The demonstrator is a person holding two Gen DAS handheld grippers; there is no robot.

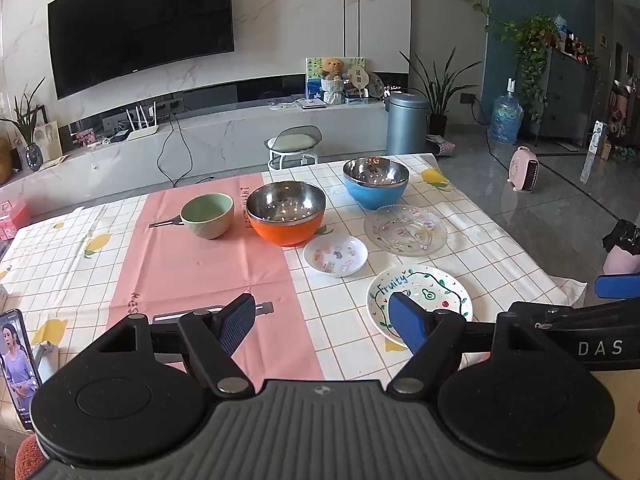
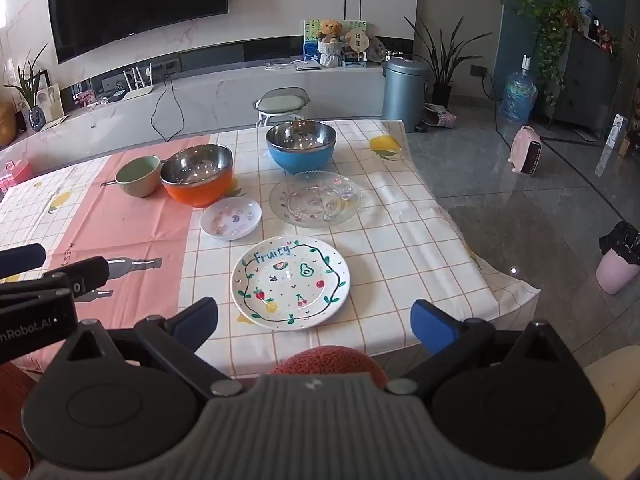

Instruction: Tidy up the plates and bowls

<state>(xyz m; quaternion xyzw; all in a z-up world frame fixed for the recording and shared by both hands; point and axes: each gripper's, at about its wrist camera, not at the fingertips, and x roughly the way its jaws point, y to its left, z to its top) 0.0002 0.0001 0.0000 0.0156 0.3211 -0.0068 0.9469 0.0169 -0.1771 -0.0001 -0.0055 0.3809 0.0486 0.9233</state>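
Observation:
On the table stand a green bowl (image 1: 207, 215) (image 2: 139, 175), an orange steel-lined bowl (image 1: 285, 213) (image 2: 197, 179) and a blue steel-lined bowl (image 1: 376, 182) (image 2: 301, 146). Nearer lie a small white saucer (image 1: 335, 255) (image 2: 231, 217), a clear glass plate (image 1: 405, 230) (image 2: 315, 204) and a white "Fruity" plate (image 1: 424, 292) (image 2: 291, 282). My left gripper (image 1: 322, 322) is open and empty over the table's near part, left of the Fruity plate. My right gripper (image 2: 314, 320) is open and empty just short of the Fruity plate.
A checked and pink tablecloth (image 1: 192, 264) covers the table; its right edge drops to the grey floor (image 2: 520, 216). A phone (image 1: 16, 364) stands at the near left. A stool (image 1: 294, 146) stands behind the table. A rust-coloured cushion (image 2: 332, 362) lies below the right gripper.

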